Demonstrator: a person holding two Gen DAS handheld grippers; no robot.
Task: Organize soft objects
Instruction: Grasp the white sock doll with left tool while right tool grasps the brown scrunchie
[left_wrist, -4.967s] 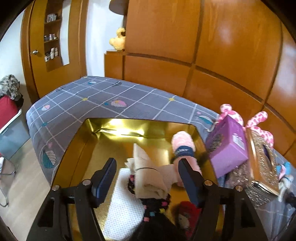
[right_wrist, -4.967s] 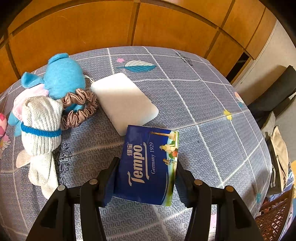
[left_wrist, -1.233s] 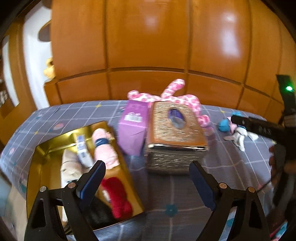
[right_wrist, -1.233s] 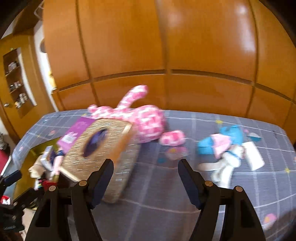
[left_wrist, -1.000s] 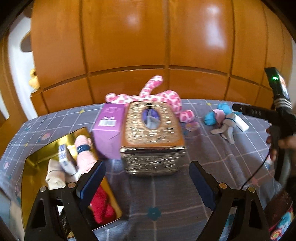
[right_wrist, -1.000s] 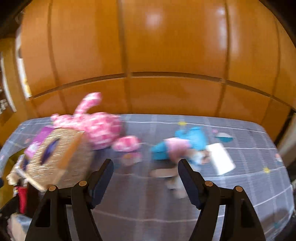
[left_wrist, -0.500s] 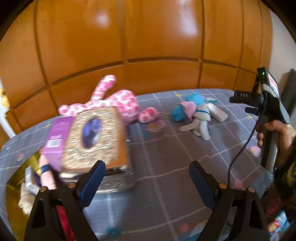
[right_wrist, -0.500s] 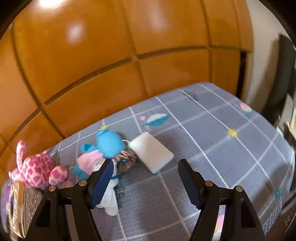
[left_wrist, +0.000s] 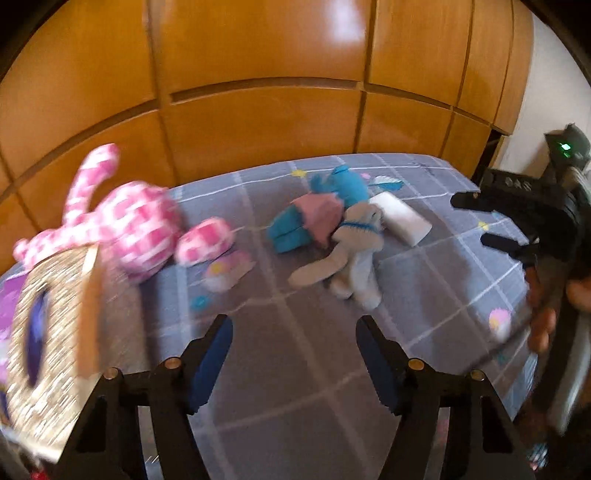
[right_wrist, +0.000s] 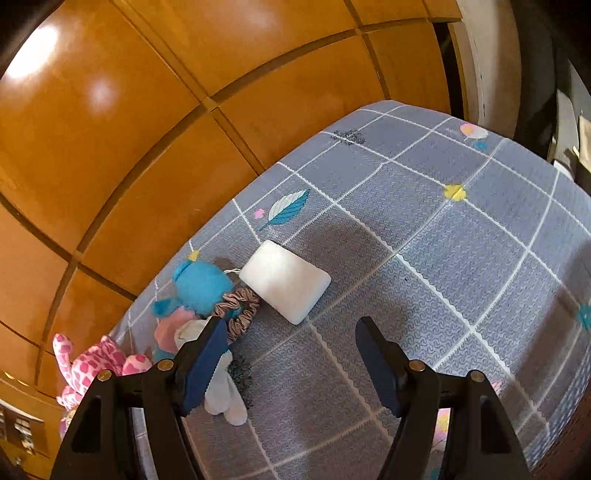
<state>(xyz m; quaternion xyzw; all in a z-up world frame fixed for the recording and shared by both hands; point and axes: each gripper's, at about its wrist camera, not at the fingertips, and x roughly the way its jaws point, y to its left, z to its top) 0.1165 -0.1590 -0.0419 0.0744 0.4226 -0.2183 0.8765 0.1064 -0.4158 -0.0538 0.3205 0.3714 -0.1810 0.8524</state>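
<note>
Two handheld grippers hover over a bed covered in a grey checked bedspread (right_wrist: 424, 258), both with their jaws spread wide and nothing between them. The right gripper (right_wrist: 291, 362) points toward a white sponge-like pad (right_wrist: 286, 280), which lies flat on the cover just ahead of its fingertips and slightly left of the gap. Touching the pad's left edge is a brown satin scrunchie (right_wrist: 238, 308), pressed against a blue plush toy (right_wrist: 201, 286) with a pink skirt, and a pair of white socks (right_wrist: 221, 395) partly hidden behind the right gripper's left finger. In the left wrist view, the left gripper (left_wrist: 293, 358) is held well back from the same cluster: blue plush toy (left_wrist: 332, 199), white socks (left_wrist: 354, 254) and white pad (left_wrist: 400, 218). A pink-and-white giraffe plush (left_wrist: 136, 225) lies to the left, beside a gold patterned box (left_wrist: 48, 339). The right gripper appears at that frame's right edge (left_wrist: 491, 218), gripped by a hand (left_wrist: 546, 314).
</note>
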